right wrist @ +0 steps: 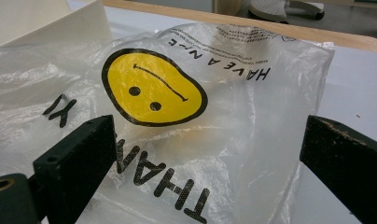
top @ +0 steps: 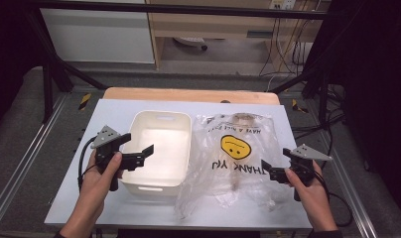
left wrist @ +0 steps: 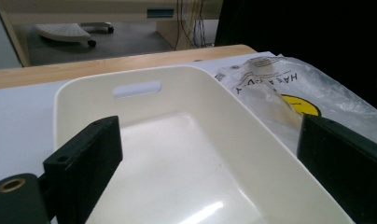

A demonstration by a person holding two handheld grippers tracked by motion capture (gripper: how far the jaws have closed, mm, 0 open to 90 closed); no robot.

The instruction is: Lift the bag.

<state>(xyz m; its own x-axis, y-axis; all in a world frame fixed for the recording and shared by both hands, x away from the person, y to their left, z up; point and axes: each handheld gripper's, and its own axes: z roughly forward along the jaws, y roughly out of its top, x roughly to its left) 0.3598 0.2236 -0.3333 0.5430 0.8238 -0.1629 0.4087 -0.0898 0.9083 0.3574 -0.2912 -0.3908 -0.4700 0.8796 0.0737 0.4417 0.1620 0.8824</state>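
An empty white plastic bin (top: 159,148) with handle slots stands left of centre on the white table (top: 114,208). Beside it on the right lies a crumpled clear plastic bag (top: 238,158) printed with a yellow smiley and "THANK YOU". Something brownish shows through the bag's far end. My left gripper (top: 140,143) hangs open over the bin's near left corner, and the bin (left wrist: 177,154) lies between its jaws (left wrist: 207,140). My right gripper (top: 276,159) is open at the bag's right edge, facing the bag (right wrist: 177,116) with nothing held (right wrist: 205,135).
The white table top sits on a wooden board (top: 188,94) whose far edge shows. Black frame bars (top: 54,64) rise at both sides. Cables (top: 283,44) hang at the back right. A corner of the bin (right wrist: 46,18) stands beyond the bag.
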